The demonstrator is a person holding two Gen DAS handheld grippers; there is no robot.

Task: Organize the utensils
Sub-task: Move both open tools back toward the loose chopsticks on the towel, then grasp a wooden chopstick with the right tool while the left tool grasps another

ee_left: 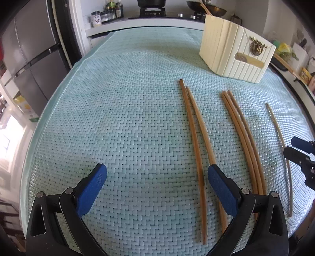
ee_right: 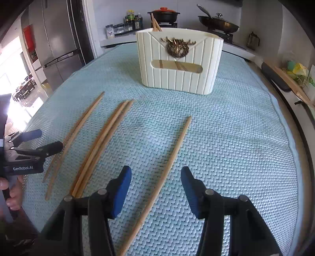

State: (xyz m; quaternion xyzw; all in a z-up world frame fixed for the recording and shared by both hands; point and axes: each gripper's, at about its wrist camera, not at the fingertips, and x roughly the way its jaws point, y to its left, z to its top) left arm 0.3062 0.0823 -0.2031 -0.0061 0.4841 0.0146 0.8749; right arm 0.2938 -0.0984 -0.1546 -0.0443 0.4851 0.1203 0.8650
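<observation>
Several wooden chopsticks lie on a pale green woven mat. A pair lies by my left gripper, which is open and empty; its right finger is over one stick of the pair. A bundle of three lies further right, and a single chopstick beyond it. In the right wrist view my right gripper is open and empty, with the single chopstick between its fingers. A cream utensil holder stands upright at the back with chopsticks in it; it also shows in the left wrist view.
A steel fridge stands to the left. A counter behind the mat holds spice jars, a black pot and a wok. A dark tray edge and a wooden stick lie at the right. The left gripper shows at the left.
</observation>
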